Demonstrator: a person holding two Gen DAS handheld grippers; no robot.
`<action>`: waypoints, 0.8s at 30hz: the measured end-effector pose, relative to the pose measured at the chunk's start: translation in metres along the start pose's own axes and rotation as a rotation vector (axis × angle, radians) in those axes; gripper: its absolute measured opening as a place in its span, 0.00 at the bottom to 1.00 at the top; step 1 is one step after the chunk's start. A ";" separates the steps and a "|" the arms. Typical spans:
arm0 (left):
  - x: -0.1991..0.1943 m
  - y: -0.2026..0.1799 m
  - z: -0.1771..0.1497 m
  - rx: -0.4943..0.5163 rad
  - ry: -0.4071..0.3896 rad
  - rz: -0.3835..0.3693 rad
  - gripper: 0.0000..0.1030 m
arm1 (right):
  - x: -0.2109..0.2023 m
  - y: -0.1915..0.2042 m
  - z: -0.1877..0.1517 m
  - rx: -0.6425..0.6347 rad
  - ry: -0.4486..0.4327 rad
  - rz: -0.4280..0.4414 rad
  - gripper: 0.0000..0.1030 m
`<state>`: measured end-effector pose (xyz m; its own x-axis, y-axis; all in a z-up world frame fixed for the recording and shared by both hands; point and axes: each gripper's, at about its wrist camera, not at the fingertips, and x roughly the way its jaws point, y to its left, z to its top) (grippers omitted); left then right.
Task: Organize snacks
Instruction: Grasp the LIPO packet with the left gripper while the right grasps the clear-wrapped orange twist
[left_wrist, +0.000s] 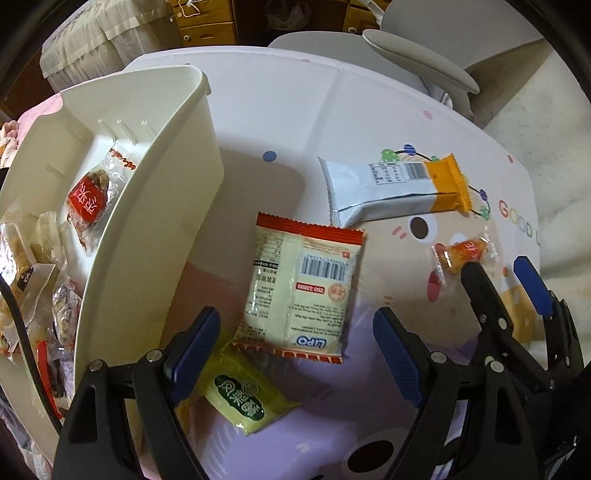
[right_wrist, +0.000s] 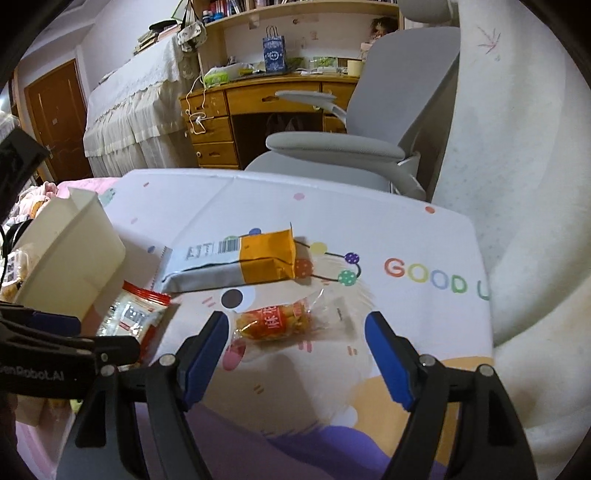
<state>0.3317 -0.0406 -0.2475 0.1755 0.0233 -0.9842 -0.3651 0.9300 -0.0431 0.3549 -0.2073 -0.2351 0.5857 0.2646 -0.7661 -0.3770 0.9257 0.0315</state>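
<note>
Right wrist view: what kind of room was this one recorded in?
Most likely a bedroom or study at home. A wooden desk with shelves above it, a grey office chair and a lace-draped piece of furniture stand behind a table under a cartoon-print cloth.

Cream-white bin (left_wrist: 177, 192), red-and-pale-yellow Lipo packet (left_wrist: 299, 288), yellow pouch (left_wrist: 240, 402) with a green label, silver bar wrapper (left_wrist: 391, 188) with an orange end, clear-wrapped orange candy (right_wrist: 280, 319), pastel dotted cartoon cloth (right_wrist: 332, 206).
</note>
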 end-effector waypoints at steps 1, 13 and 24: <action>0.002 -0.001 0.000 0.001 -0.002 0.003 0.82 | 0.003 0.001 -0.001 -0.009 0.001 -0.003 0.75; 0.019 -0.013 0.008 0.029 -0.028 0.054 0.80 | 0.022 0.007 -0.005 -0.032 0.011 -0.018 0.75; 0.031 -0.012 0.011 0.052 -0.030 0.033 0.66 | 0.024 -0.001 -0.004 0.000 0.023 0.012 0.74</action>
<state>0.3517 -0.0473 -0.2752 0.1916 0.0644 -0.9794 -0.3235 0.9462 -0.0010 0.3663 -0.2030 -0.2566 0.5647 0.2698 -0.7800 -0.3838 0.9225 0.0413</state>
